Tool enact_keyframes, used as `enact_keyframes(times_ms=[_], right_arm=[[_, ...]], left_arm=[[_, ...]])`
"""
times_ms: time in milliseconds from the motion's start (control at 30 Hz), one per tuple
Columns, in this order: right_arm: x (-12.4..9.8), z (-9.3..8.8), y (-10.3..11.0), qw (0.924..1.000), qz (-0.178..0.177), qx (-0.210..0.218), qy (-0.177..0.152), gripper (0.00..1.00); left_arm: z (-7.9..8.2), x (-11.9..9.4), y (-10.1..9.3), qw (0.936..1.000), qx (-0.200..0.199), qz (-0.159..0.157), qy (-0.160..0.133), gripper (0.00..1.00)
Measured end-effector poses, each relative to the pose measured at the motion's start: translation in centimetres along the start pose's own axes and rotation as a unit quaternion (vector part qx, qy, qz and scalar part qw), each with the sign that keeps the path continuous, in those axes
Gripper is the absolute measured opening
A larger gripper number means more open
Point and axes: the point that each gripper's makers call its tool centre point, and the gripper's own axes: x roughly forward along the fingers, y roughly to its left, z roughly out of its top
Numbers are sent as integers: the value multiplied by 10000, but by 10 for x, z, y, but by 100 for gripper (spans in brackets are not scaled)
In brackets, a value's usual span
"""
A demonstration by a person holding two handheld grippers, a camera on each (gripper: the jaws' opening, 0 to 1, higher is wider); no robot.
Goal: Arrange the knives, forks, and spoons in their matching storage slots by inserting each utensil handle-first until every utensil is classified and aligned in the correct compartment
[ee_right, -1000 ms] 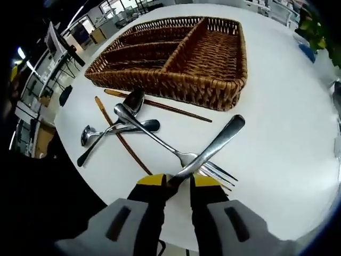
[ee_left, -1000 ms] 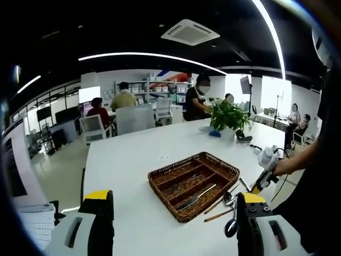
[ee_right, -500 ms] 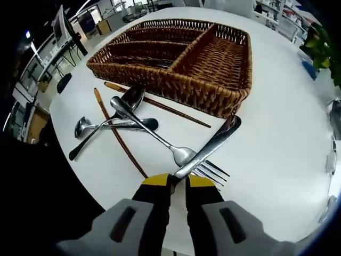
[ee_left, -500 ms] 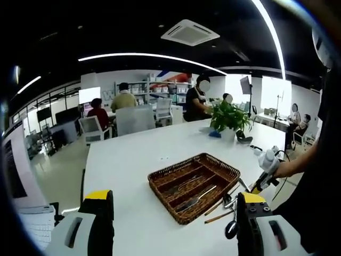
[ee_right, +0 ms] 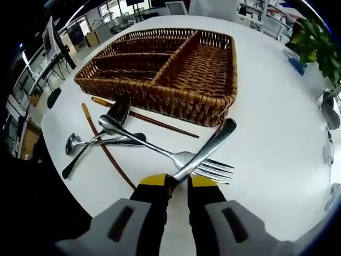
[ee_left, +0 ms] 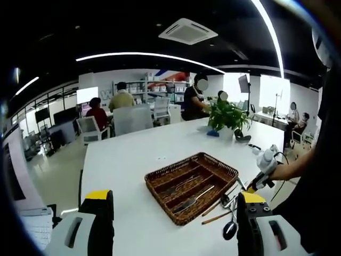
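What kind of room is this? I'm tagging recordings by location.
Probably an open-plan office: people sit at desks, shelving lines the back wall, and a ceiling air-conditioning unit hangs above the long white table.

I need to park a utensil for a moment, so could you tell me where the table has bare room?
The white table is bare between the brown wicker tray and the potted green plant. In the left gripper view, its far side beyond the tray is bare too. It is crowded before the tray's near wall: silver spoons, a fork and wooden chopsticks cross there.

Bare white table (ee_right: 277,160) right of the claw, wicker tray (ee_right: 176,101) ahead, crossed spoons (ee_right: 101,140) and chopsticks (ee_right: 106,152) crowding left
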Motion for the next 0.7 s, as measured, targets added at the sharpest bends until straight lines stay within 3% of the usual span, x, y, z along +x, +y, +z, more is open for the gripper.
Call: enact_keyframes(times_ms=[267,700], right_arm=[[-10,-14,-7,9997,146,132,-157,7],[-19,-29,-26,9997,219,-53,87,5]], left_arm=[[8,4,-13,10000,73,-45,-45,100],[12,1,-33,9998,170,-93,-56,100]])
